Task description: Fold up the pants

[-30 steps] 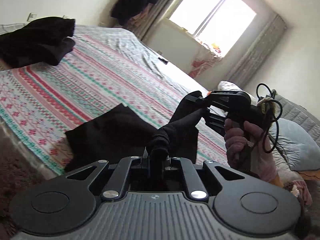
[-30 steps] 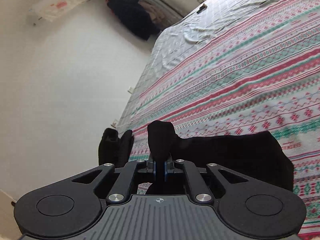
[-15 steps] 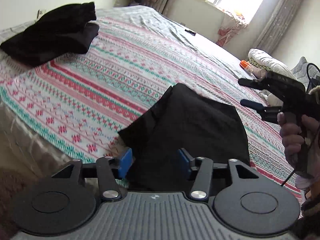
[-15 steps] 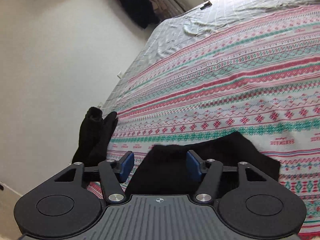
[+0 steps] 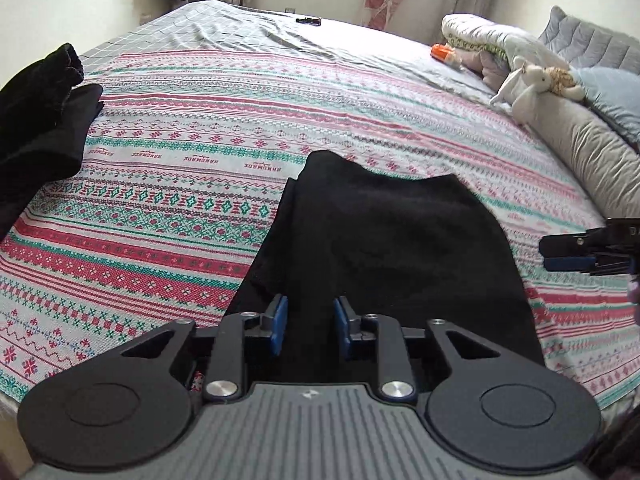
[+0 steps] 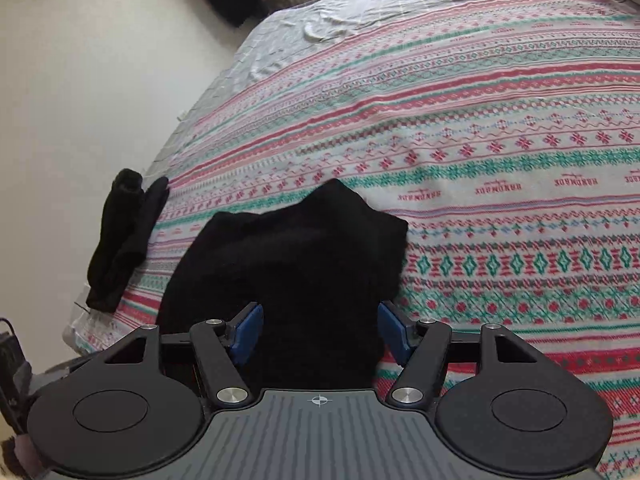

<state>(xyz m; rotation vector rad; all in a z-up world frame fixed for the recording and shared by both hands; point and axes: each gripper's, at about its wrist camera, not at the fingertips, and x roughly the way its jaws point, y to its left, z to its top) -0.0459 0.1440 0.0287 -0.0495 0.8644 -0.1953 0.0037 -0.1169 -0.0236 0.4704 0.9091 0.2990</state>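
Observation:
The black pants (image 5: 392, 248) lie folded in a flat bundle on the patterned bedspread (image 5: 180, 168), near the bed's front edge. My left gripper (image 5: 310, 326) hovers over their near left part; its jaws are closing, the blue pads still apart and pressing on nothing, with only fabric below the gap. In the right wrist view the same pants (image 6: 296, 248) fill the middle. My right gripper (image 6: 320, 334) stands wide open just above their near edge, holding nothing. That right gripper (image 5: 576, 254) also pokes in at the right edge of the left wrist view.
A pile of other black garments (image 5: 36, 120) sits at the bed's left corner, also seen as the dark pile (image 6: 124, 240). A plush toy (image 5: 528, 84), pillows (image 5: 592, 152) and an orange item (image 5: 442, 52) lie at the far right. A wall borders the bed's left side.
Both grippers let go of the pants, which dropped from a raised bunch to a flat fold on the bed. Both jaws opened; the left has since narrowed. Both hands moved lower.

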